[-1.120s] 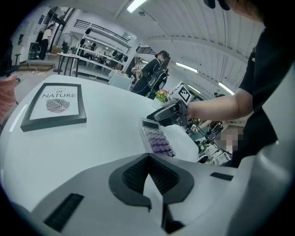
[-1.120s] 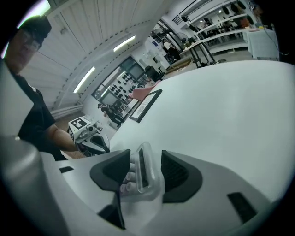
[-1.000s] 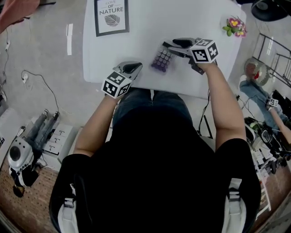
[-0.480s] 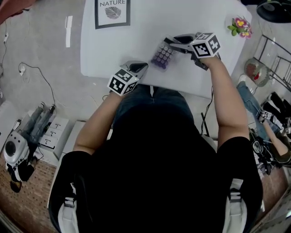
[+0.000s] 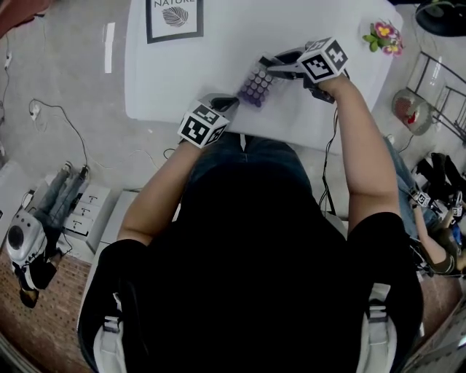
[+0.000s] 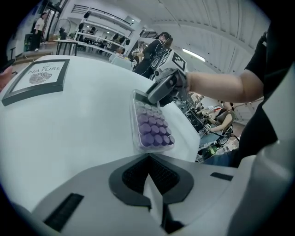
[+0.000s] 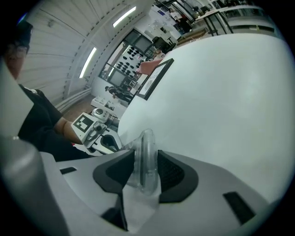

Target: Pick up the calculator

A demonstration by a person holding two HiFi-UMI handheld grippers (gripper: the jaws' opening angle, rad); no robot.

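Observation:
The calculator [image 5: 256,86], clear-cased with purple keys, lies on the white table [image 5: 211,65] near its front edge. In the left gripper view the calculator [image 6: 152,126] shows its key rows. My right gripper [image 5: 268,67] holds its far right end. Its jaws have just been closing, and in the right gripper view the calculator's clear edge [image 7: 145,156] stands pinched between the dark pads of my right gripper [image 7: 145,171]. My left gripper [image 5: 226,102] hovers at the table's front edge, left of the calculator, jaws together on nothing.
A framed "NATURE" print [image 5: 175,16] lies at the table's far left. A small flower bunch [image 5: 384,35] sits at the far right corner. Cables and equipment cover the floor on both sides. People stand at benches in the background.
The right gripper's jaws have closed onto the calculator's end. The left gripper has shifted right, closer to the calculator.

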